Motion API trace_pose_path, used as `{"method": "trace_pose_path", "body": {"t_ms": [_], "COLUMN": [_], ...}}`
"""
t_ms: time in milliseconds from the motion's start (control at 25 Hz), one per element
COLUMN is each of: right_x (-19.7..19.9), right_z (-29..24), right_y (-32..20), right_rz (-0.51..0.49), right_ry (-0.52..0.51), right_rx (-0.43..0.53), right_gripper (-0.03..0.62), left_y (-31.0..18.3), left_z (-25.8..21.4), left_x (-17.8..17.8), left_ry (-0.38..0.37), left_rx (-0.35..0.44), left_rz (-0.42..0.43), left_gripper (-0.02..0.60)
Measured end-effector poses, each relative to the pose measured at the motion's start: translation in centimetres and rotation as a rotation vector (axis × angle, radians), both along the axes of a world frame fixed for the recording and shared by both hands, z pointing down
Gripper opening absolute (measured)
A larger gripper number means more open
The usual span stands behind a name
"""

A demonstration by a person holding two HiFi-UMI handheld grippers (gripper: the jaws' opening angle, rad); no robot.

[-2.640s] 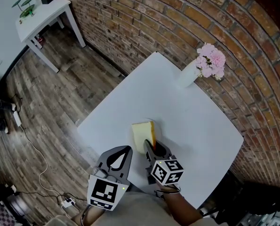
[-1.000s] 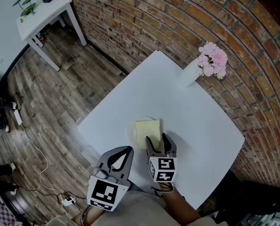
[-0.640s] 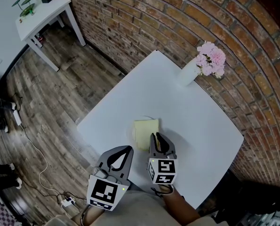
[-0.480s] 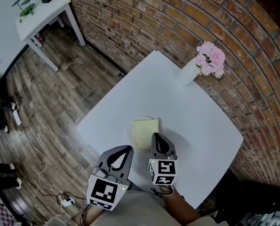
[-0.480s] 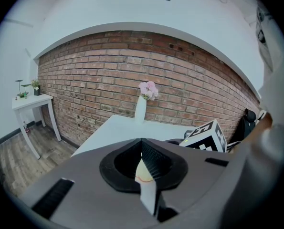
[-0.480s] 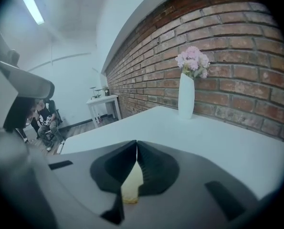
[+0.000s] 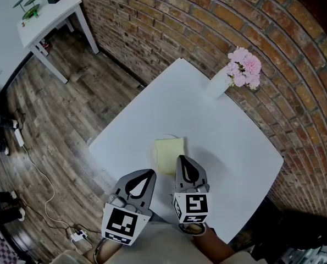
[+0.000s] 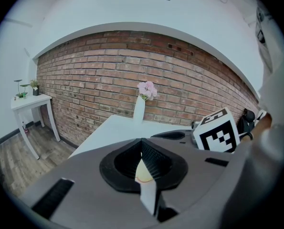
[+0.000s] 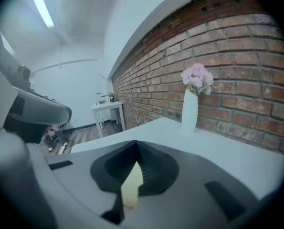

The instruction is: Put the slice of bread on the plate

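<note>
A pale yellow slice of bread (image 7: pixel 169 153) lies flat on a small white plate (image 7: pixel 153 156) near the front of the white table (image 7: pixel 218 142). My right gripper (image 7: pixel 183 161) hovers just short of the slice's near edge, shut and holding nothing. My left gripper (image 7: pixel 143 175) stays left of it at the table's near edge, also shut and empty. In the right gripper view the slice (image 9: pixel 131 187) shows as a yellow sliver through the gap behind the closed tips (image 9: pixel 135 146). The left gripper view shows its own shut tips (image 8: pixel 142 143) and the right gripper's marker cube (image 8: pixel 218 130).
A white vase with pink flowers (image 7: pixel 223 78) stands at the table's far corner against the curved brick wall (image 7: pixel 207 21). A small white side table (image 7: pixel 48 15) with plants is far left on the wood floor. Cables (image 7: pixel 39 175) lie on the floor at left.
The right gripper's jaws, open at the slice's near edge a second ago, have shut and lifted back toward me. The bread stays flat on the plate. The left gripper has not moved.
</note>
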State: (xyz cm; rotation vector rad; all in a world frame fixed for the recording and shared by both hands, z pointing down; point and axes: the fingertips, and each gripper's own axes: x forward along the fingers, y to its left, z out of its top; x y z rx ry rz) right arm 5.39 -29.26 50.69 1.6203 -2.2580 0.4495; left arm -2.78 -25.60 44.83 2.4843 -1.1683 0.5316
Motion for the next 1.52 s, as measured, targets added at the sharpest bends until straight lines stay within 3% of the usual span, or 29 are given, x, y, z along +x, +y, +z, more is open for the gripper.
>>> {"method": "trace_pose_path", "body": {"t_ms": [640,1520], "right_x": [-3.0,-3.5], "right_z": [-8.2,-7.9], "right_y": [3.6,4.8], "right_rz": [-0.123,-0.141], "right_ry": [-0.029,-0.032], "right_rx": [0.176,0.132], "right_gripper": [0.006,0.006], "left_y": [0.3,1.3], "left_z": [-0.5,-1.6], "left_x": [0.7,0.8], "left_ry": [0.010,0.019], "left_rx": [0.014,0.031], "left_rz": [0.012,0.015], "left_gripper": [0.011,0.009]}}
